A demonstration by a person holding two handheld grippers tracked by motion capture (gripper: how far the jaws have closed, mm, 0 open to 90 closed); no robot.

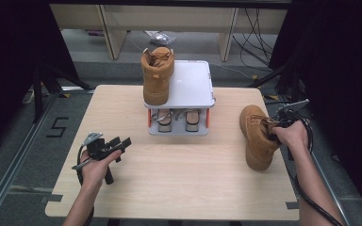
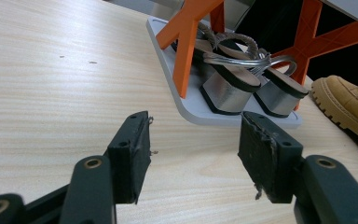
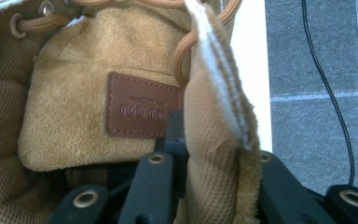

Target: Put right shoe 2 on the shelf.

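tan suede boot (image 1: 256, 136) | upright, laced | table's right edge | collar pinched

A matt, napped suede is seen on the tan boot (image 3: 65, 130) clamped by the right gripper (image 3: 209, 186), with a woven cloth collar edged in pale stitching, a smooth leather patch on the tongue, round cord laces and dull metal eyelets. The second boot (image 1: 157, 75), at 12 o'clock, is finished in the same suede. The table (image 2: 51, 93) is surfaced in pale, smooth wood grain with little shine. The rack (image 2: 191, 42) is built of matt grey and orange plastic. Glossy metallic heels and straps are shown on the sandals (image 2: 235, 84) under it. The left gripper (image 2: 193, 154) is made of matt black plastic, its pads (image 2: 265, 158) rough and frayed.
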